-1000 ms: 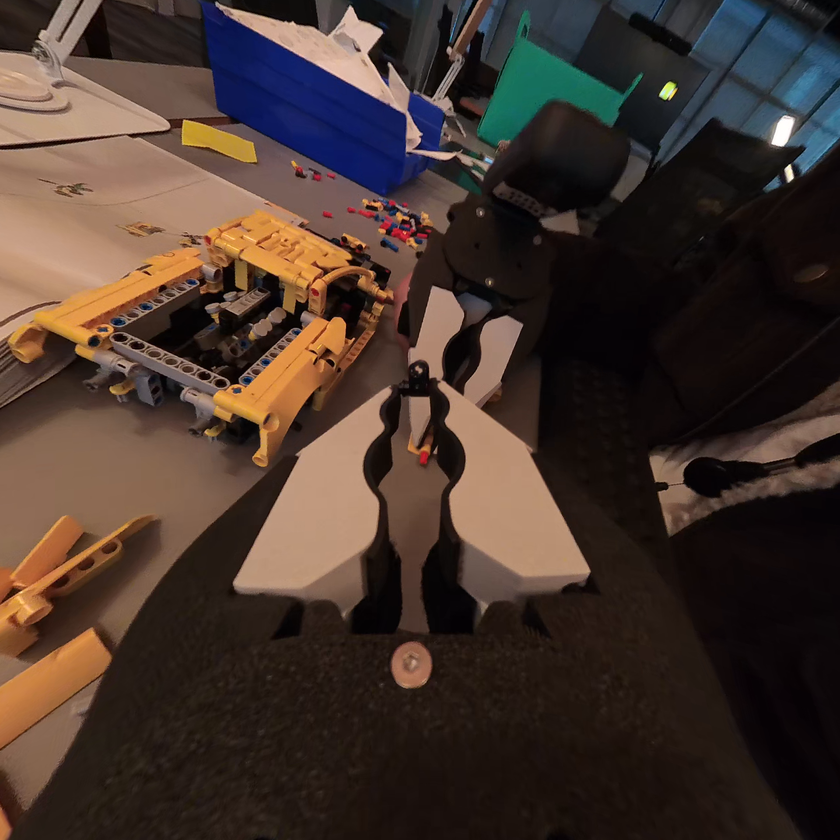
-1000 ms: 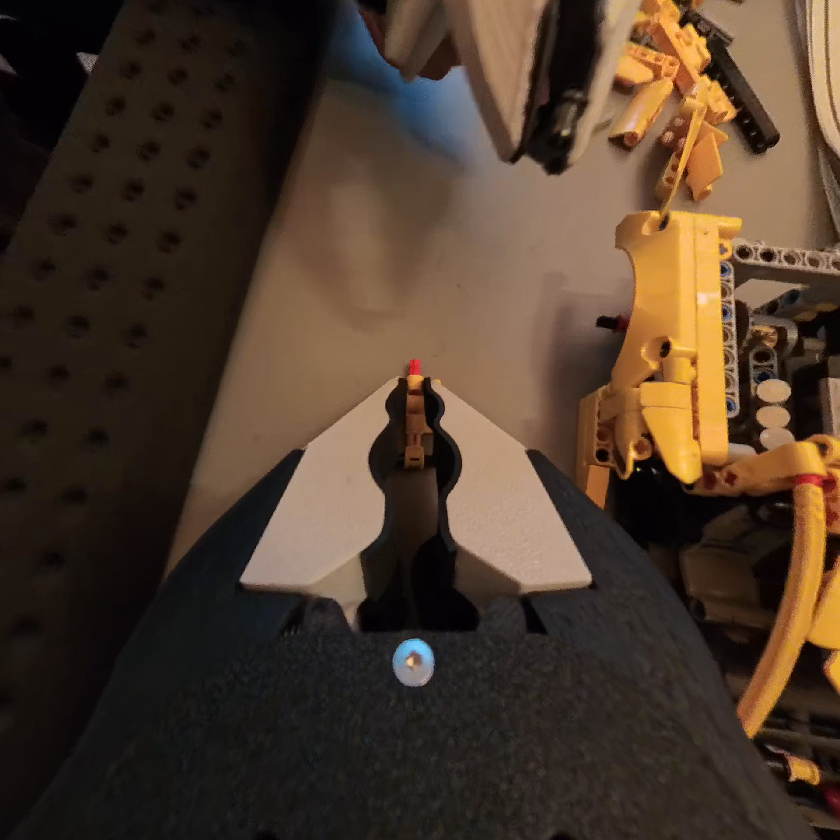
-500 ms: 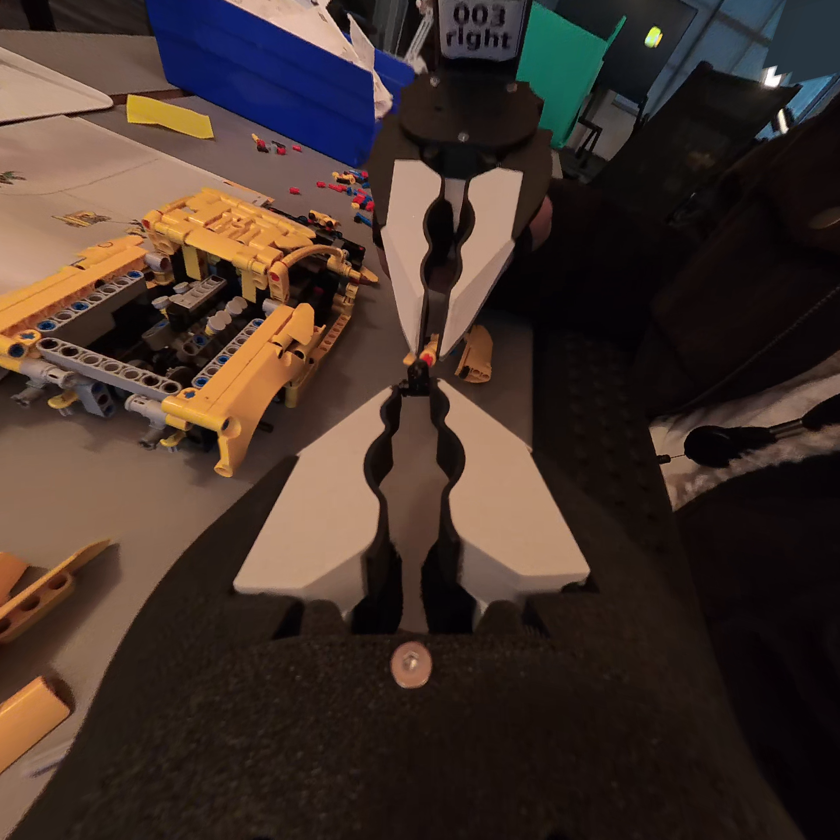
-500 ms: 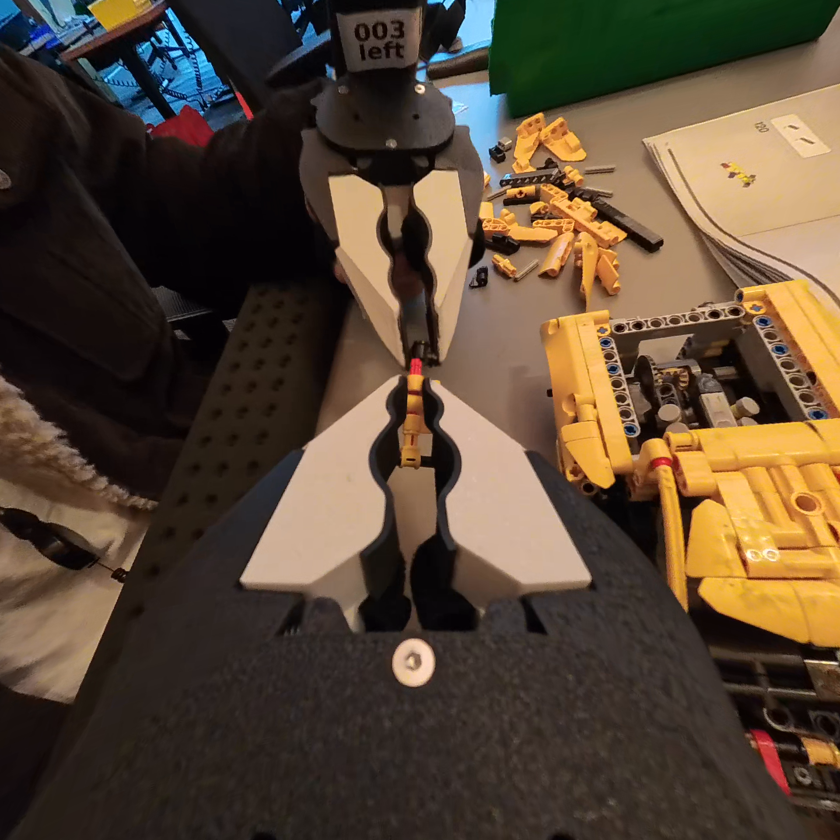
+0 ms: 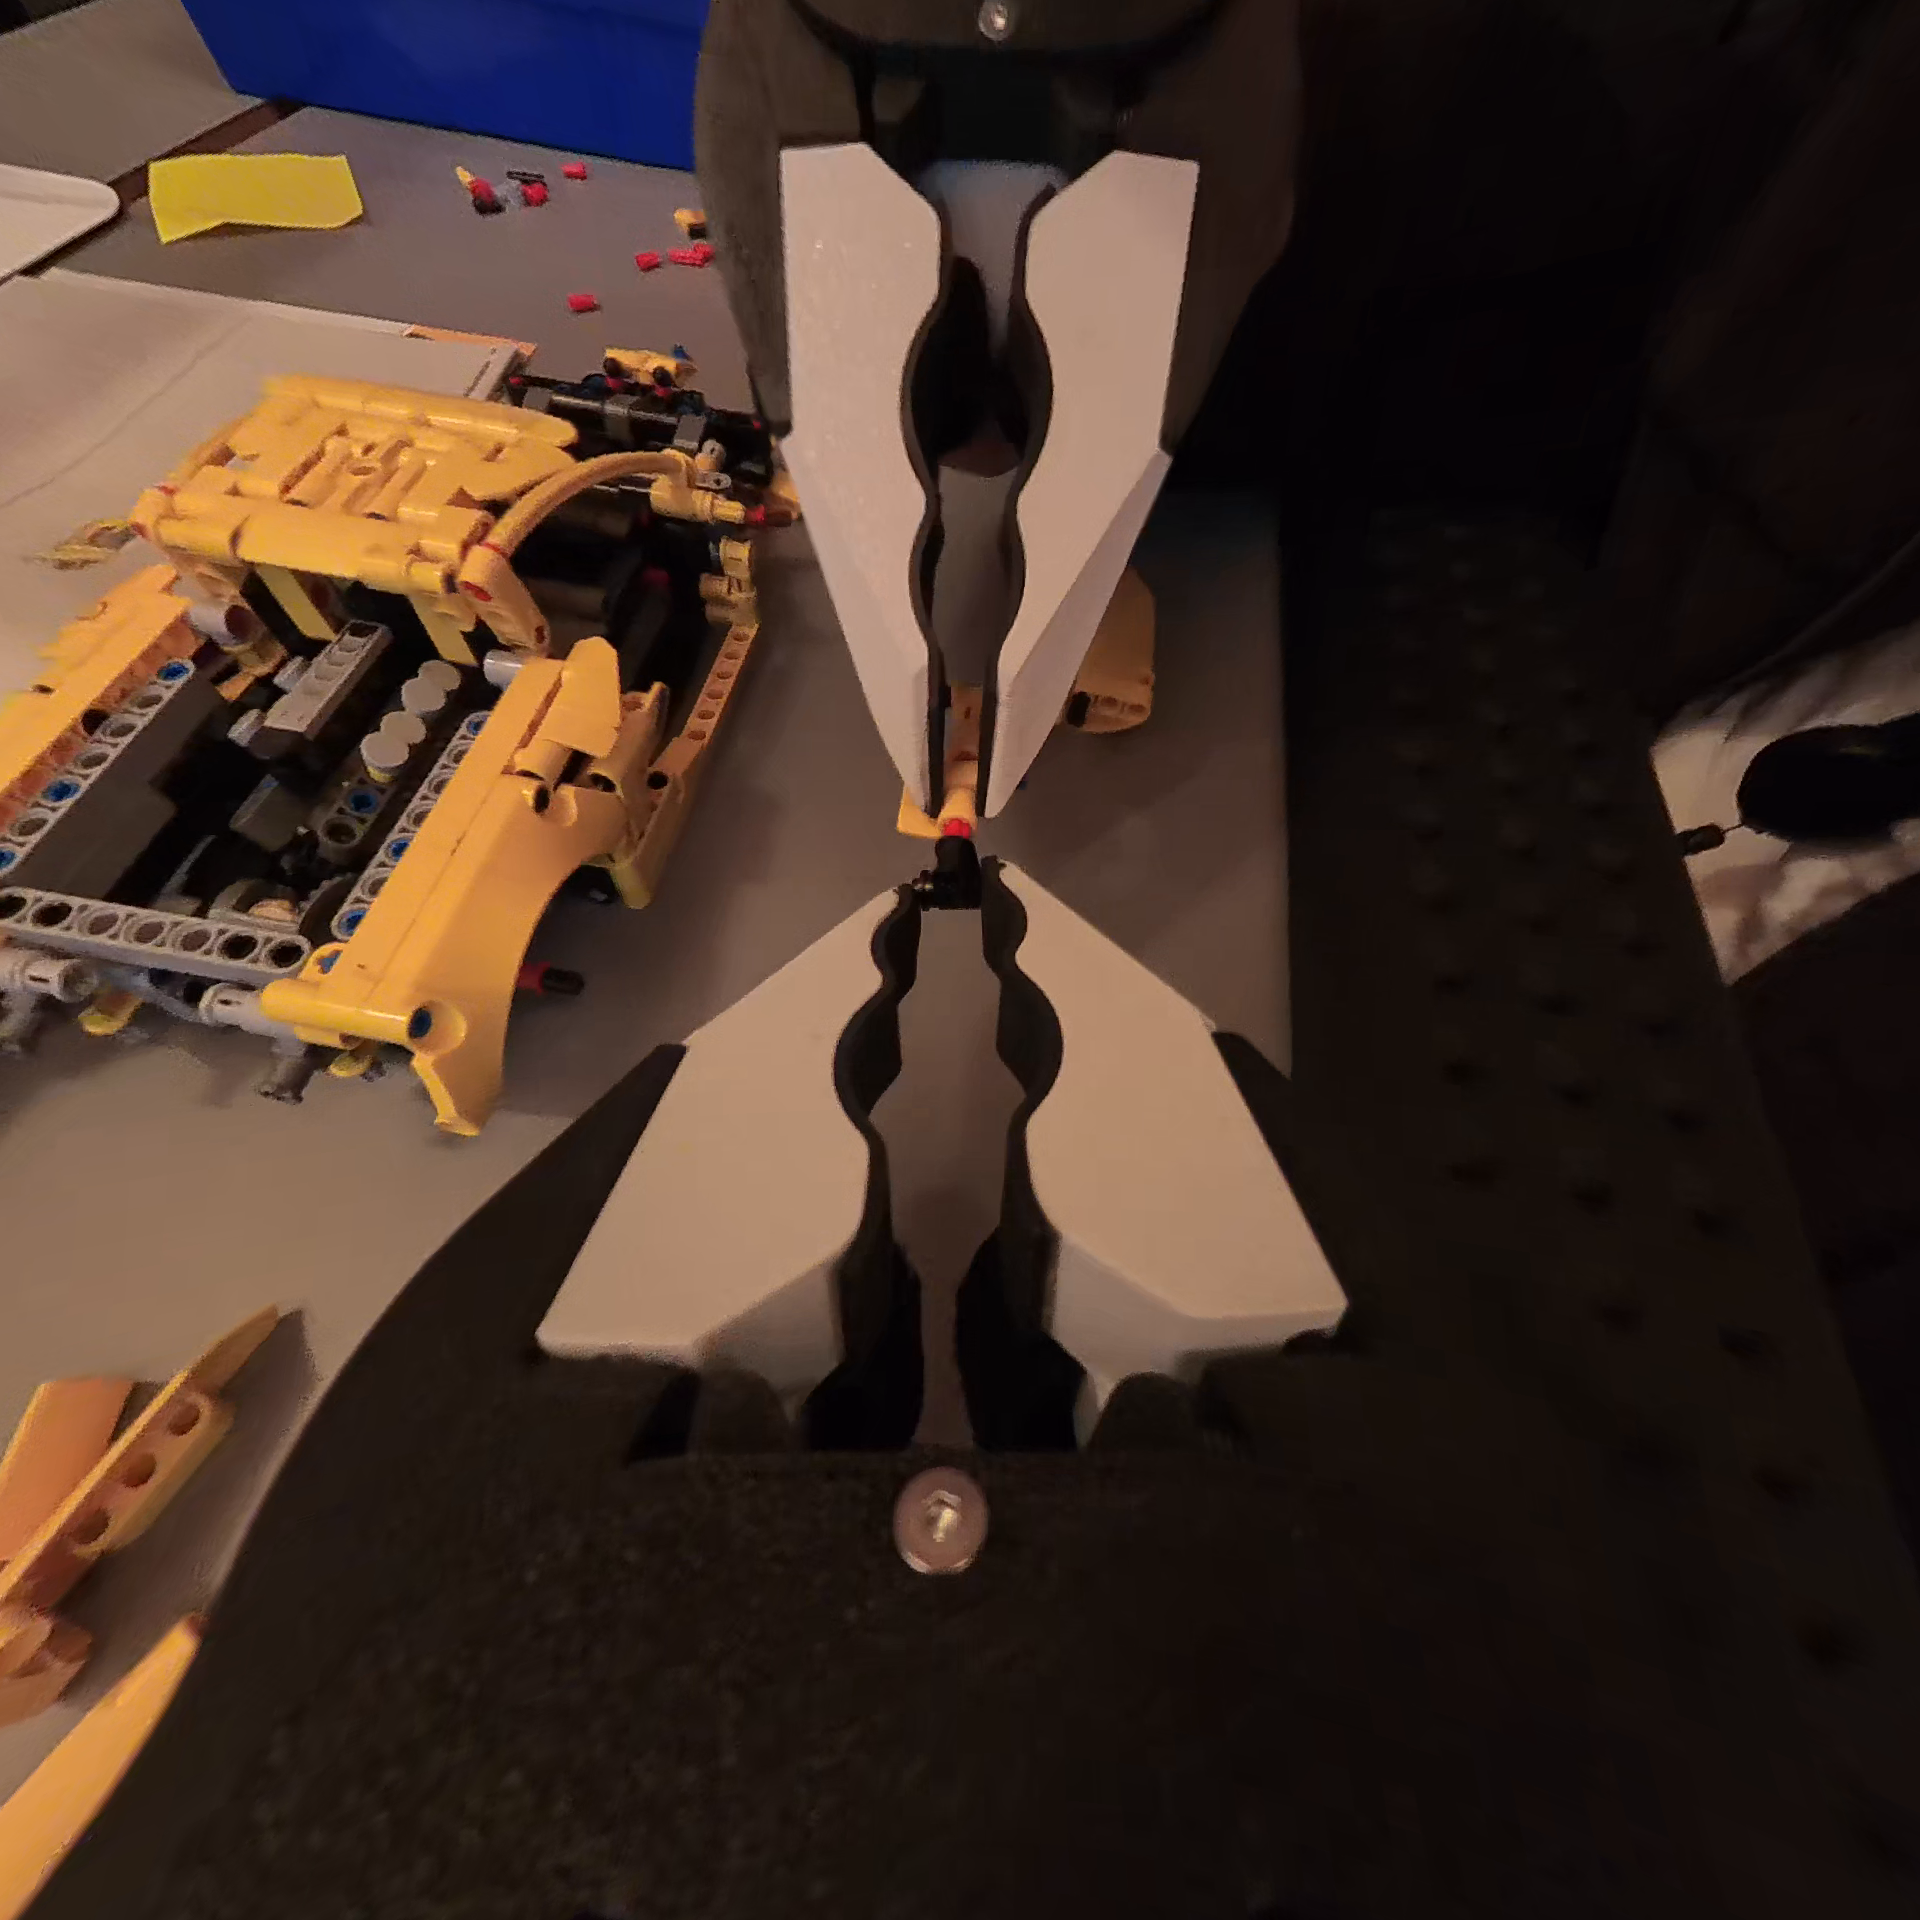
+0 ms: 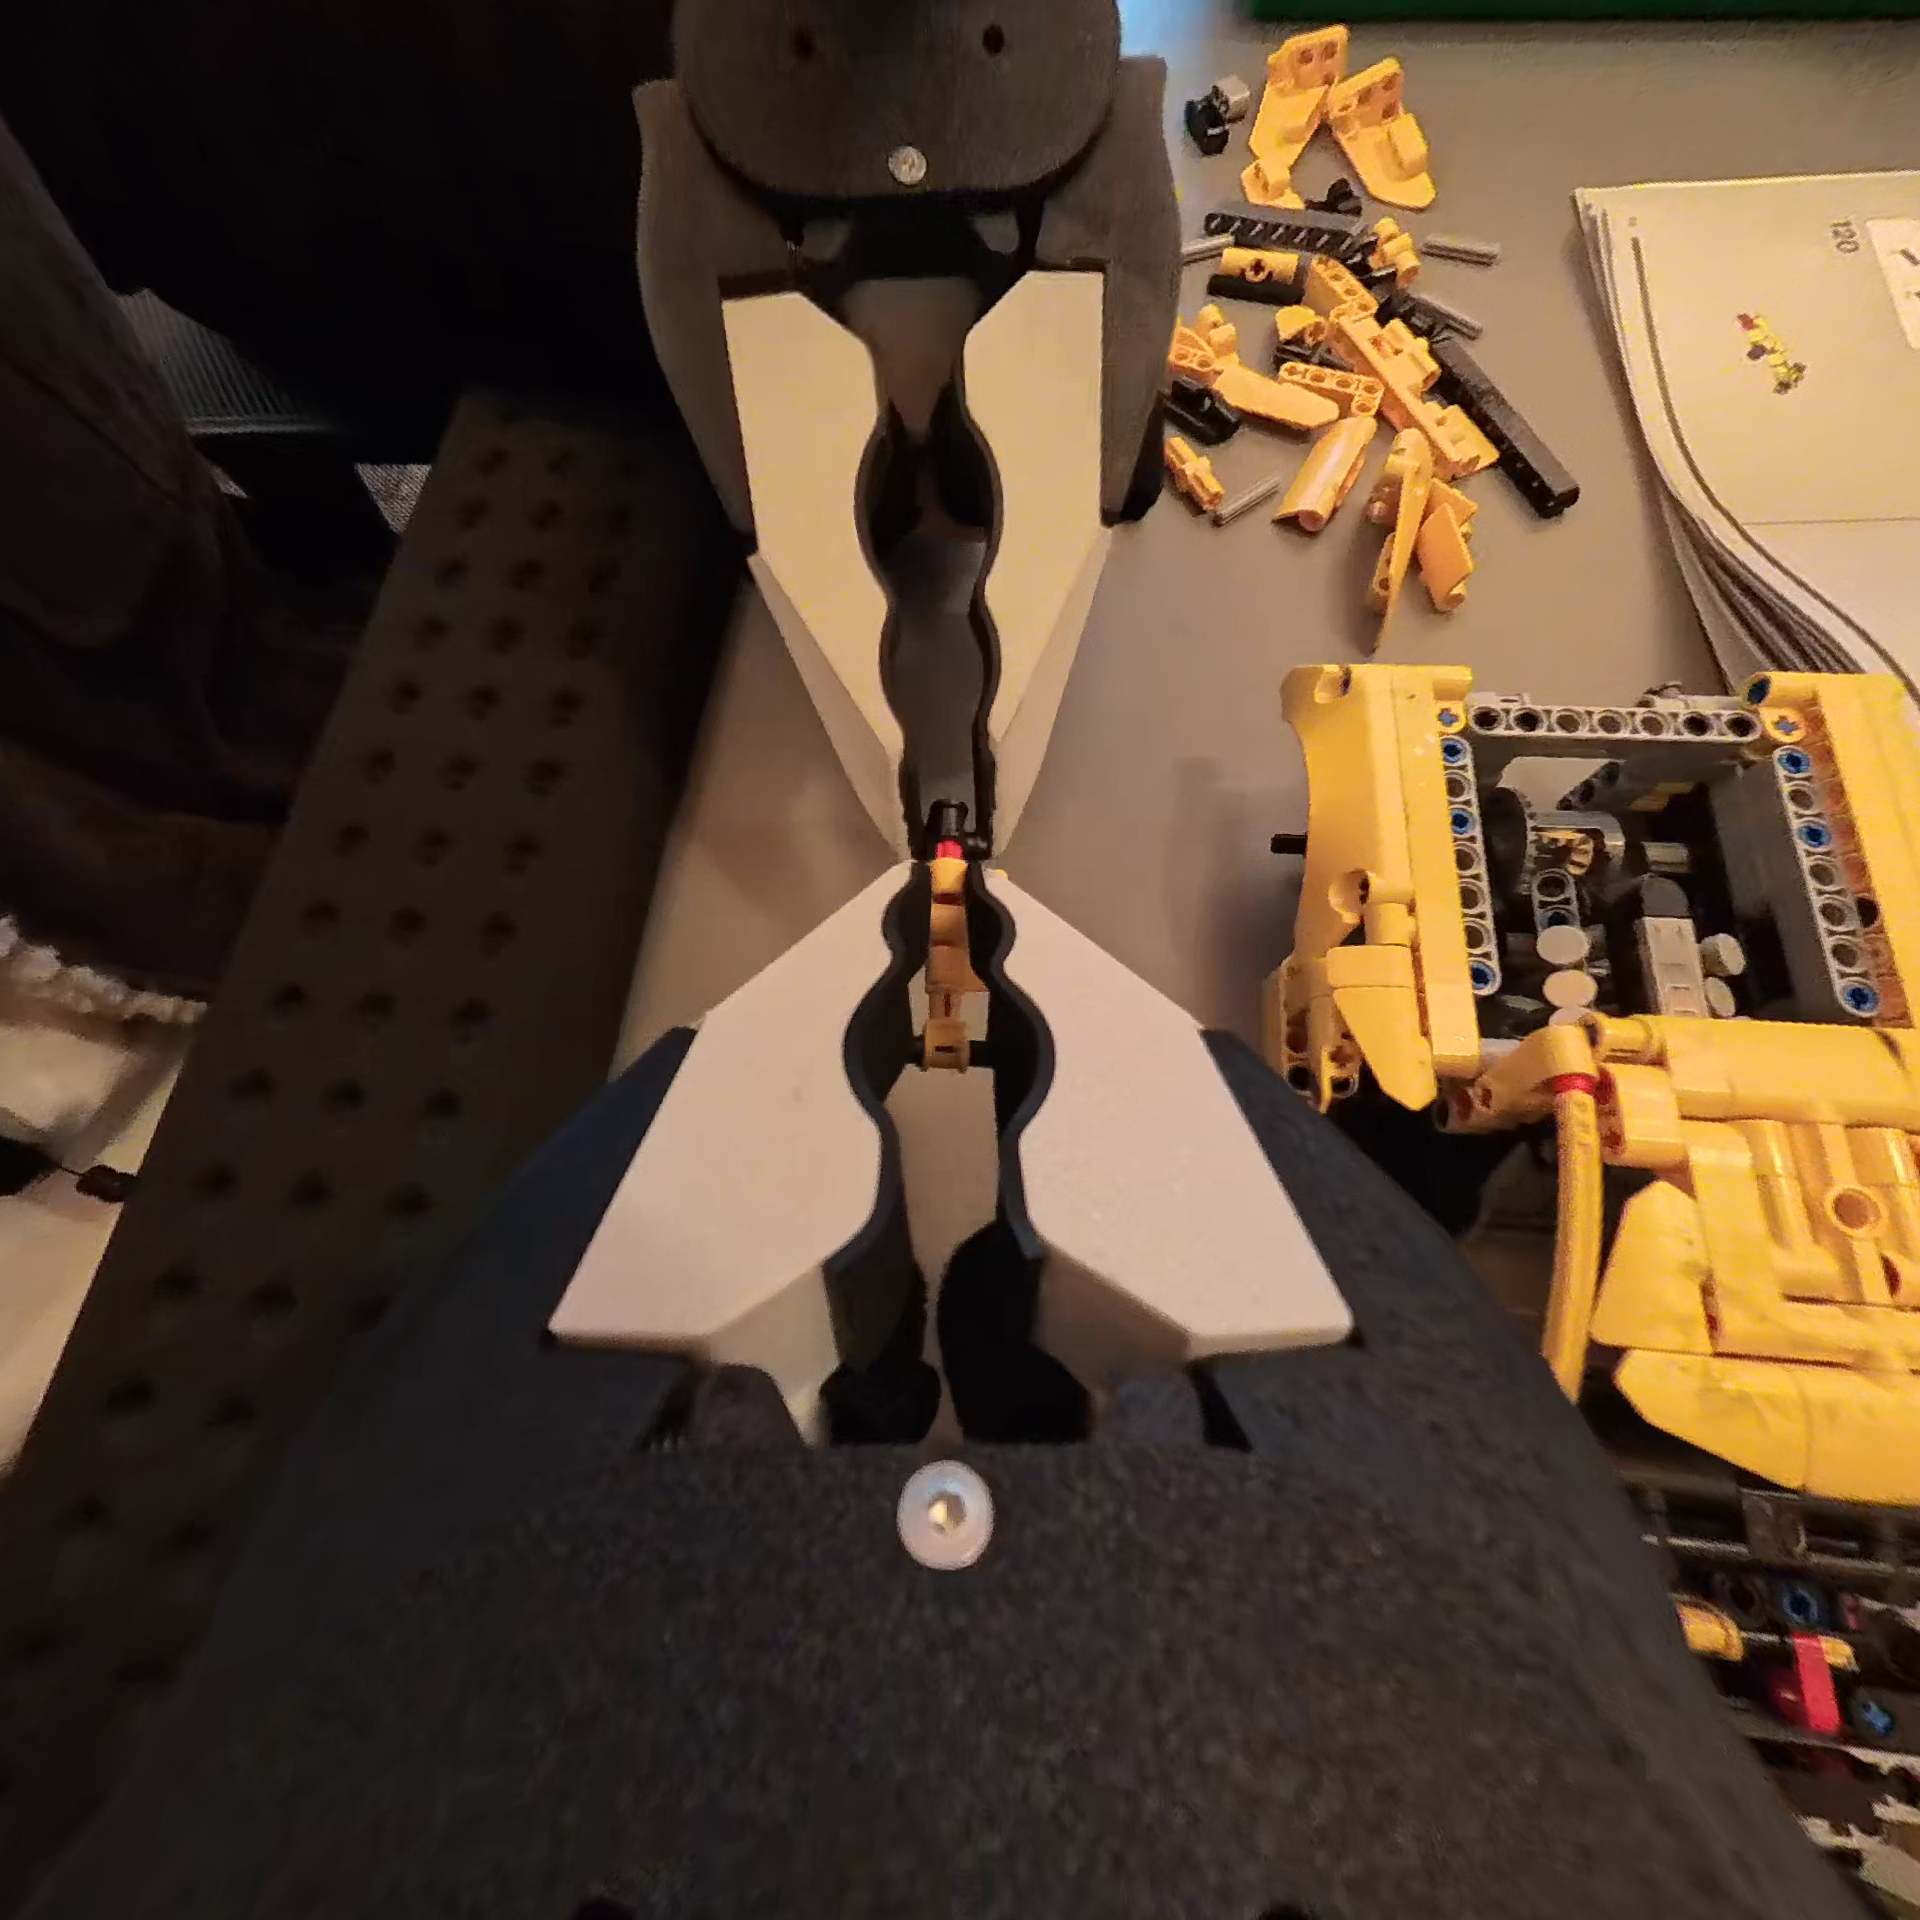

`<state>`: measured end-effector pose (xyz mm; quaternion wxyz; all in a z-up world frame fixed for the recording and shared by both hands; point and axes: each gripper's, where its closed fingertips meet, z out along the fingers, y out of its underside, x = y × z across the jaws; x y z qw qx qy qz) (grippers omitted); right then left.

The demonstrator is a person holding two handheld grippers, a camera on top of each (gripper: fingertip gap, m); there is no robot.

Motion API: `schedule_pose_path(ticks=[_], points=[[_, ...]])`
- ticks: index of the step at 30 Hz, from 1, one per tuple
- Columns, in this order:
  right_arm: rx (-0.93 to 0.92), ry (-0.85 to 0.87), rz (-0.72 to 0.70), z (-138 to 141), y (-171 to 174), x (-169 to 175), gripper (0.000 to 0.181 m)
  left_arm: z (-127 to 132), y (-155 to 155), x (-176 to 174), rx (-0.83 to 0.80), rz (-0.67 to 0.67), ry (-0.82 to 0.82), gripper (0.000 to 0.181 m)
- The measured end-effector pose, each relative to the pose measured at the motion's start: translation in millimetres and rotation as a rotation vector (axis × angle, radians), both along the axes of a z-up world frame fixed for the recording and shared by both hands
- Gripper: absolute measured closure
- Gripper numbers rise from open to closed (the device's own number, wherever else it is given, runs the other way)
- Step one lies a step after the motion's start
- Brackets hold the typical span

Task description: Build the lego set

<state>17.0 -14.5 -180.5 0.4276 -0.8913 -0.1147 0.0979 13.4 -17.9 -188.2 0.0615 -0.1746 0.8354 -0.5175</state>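
Observation:
My left gripper (image 5: 948,891) is shut on a small black connector piece (image 5: 948,873). My right gripper (image 6: 948,883) is shut on a thin yellow piece (image 6: 951,961) with a red pin (image 6: 945,850) at its front end. The two grippers point at each other, tip to tip, above the grey table near its edge. The red pin meets the black connector (image 6: 948,821); in the left wrist view the yellow piece (image 5: 961,764) and red pin (image 5: 953,828) sit just beyond my tips. The half-built yellow vehicle (image 5: 416,665) lies to the left, and shows at the right in the right wrist view (image 6: 1621,966).
Loose yellow and black pieces (image 6: 1371,384) lie at the back of the right wrist view beside a stack of instruction pages (image 6: 1787,436). A blue bin (image 5: 447,62), a yellow sheet (image 5: 255,192) and small red pieces (image 5: 665,255) lie far left. A dark perforated surface (image 6: 416,831) borders the table. My left and right fingertips are right by each other.
The two grippers have closed the gap between them and now stand tip to tip, with the red pin against the black connector. One second ago the right gripper pointed down at the table.

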Motion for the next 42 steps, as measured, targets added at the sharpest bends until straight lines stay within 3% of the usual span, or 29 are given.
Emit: schedule_pose_path(ticks=[11,18,21,25,36,42], points=[[-0.007,-0.021,-0.004,-5,10,-4,0.181,-7,-7,0,0.088,-0.004,-0.058,0.170],[0.186,0.096,-0.111,26,0,23,0.180,10,1,9,-0.022,0.057,-0.055,0.170],[0.260,0.193,-0.131,40,-11,31,0.169,13,5,13,-0.030,0.082,-0.066,0.170],[0.232,0.241,-0.094,27,-8,20,0.144,18,8,15,-0.070,0.100,-0.054,0.169],[0.282,0.119,-0.064,28,5,12,0.158,30,8,14,-0.145,0.097,-0.040,0.169],[0.300,0.206,-0.079,32,4,14,0.158,37,9,15,-0.204,0.113,-0.031,0.168]])
